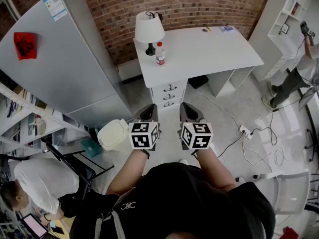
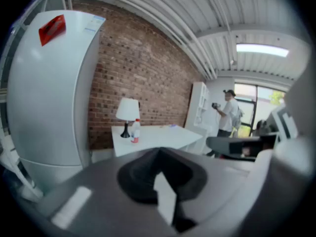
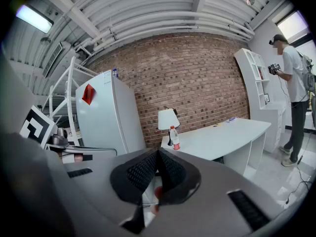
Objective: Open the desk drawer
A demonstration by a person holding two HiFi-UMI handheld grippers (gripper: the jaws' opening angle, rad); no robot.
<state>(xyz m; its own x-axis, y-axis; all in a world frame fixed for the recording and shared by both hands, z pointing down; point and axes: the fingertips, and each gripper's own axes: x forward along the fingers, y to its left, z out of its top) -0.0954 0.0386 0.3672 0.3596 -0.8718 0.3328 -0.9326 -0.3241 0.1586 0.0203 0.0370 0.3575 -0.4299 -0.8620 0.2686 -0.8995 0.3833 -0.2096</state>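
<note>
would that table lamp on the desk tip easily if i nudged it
Probably: the table lamp carries a wide shade on a thin stem and small dark base, so it looks top-heavy. It stands near the desk edge beside a bottle, so a shove might topple both.

The brick wall [image 1: 199, 4] looks rough, the desk [image 1: 204, 51] smooth and matt, the fridge [image 1: 65, 73] smooth with a soft sheen.

Lamp [image 1: 149, 29] and bottle [image 1: 160, 54] at the desk's [image 1: 209, 49] left end, drawers [image 1: 169, 96] beneath, fridge [image 1: 65, 68] further left.
</note>
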